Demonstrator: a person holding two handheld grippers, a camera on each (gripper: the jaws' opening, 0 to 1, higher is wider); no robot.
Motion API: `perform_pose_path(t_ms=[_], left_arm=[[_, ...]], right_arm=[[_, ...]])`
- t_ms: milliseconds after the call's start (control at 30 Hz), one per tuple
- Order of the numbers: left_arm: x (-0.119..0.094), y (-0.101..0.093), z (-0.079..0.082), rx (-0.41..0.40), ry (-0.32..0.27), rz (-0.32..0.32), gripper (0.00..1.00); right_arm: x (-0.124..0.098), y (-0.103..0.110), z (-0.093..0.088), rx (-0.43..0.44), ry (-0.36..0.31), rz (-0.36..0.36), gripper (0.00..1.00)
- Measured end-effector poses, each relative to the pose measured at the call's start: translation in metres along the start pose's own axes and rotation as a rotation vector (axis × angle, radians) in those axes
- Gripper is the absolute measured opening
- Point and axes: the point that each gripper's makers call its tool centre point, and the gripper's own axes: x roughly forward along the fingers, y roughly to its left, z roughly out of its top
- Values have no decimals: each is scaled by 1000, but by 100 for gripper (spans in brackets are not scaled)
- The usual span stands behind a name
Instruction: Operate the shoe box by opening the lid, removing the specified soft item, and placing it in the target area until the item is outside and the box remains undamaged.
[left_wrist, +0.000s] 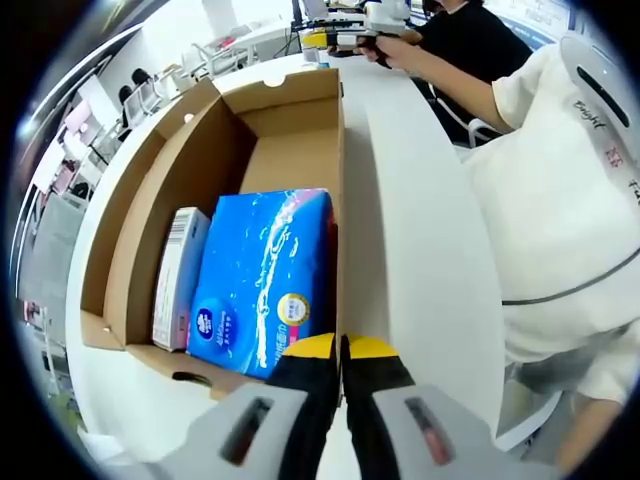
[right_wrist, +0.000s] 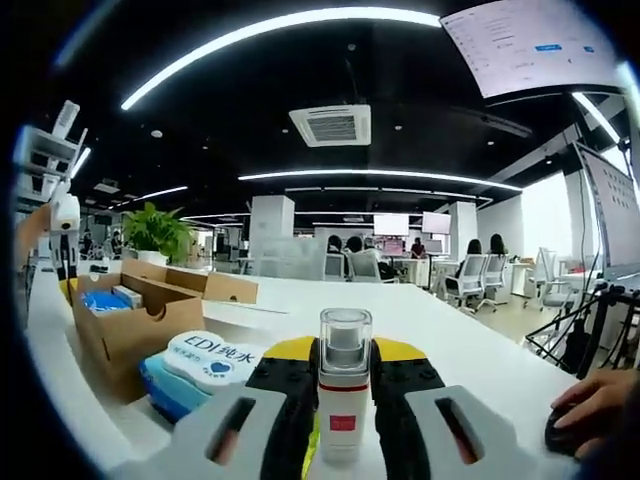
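With the lid already folded back, the shoe box (left_wrist: 225, 130) sits open on the white desk (left_wrist: 420, 250), so I judge the opening step done. Looking down from my left hand-held gripper (left_wrist: 340, 350), I see its yellow-tipped jaws pressed together with nothing between them, poised at the near rim of the box. Inside lie a blue tissue pack (left_wrist: 265, 280), flat against the right wall, and a slim white carton (left_wrist: 180, 275) just beside it on the other side. Both are untouched as far as I can tell.

From my right hand-held gripper (right_wrist: 345, 375) the picture is different: its jaws are clamped on a small bottle with a clear cap and red label (right_wrist: 343, 395), held upright above the desk (right_wrist: 450, 330). Just outside the shoe box (right_wrist: 135, 320), touching its near wall, a soft pack of wet wipes with a white and blue label (right_wrist: 205, 365) rests on the desk. The other hand-held gripper (right_wrist: 62, 235) shows above the far side of the box.

So one soft item is outside, and the cardboard looks undamaged. Whether that pack is the specified one I cannot tell; if the tissue pack is meant, lifting it out and placing it remains.
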Motion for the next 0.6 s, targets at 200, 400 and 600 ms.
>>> perform_pose_path(t_ms=[200, 400, 600], left_arm=[[0, 0, 0, 0, 0, 1, 1], [0, 0, 0, 0, 0, 1, 1], [0, 0, 0, 0, -1, 1, 1]], right_arm=[[-1, 0, -5, 3, 17, 2, 29], [-2, -4, -4, -7, 19, -14, 43], [-6, -8, 11, 11, -28, -43, 62]])
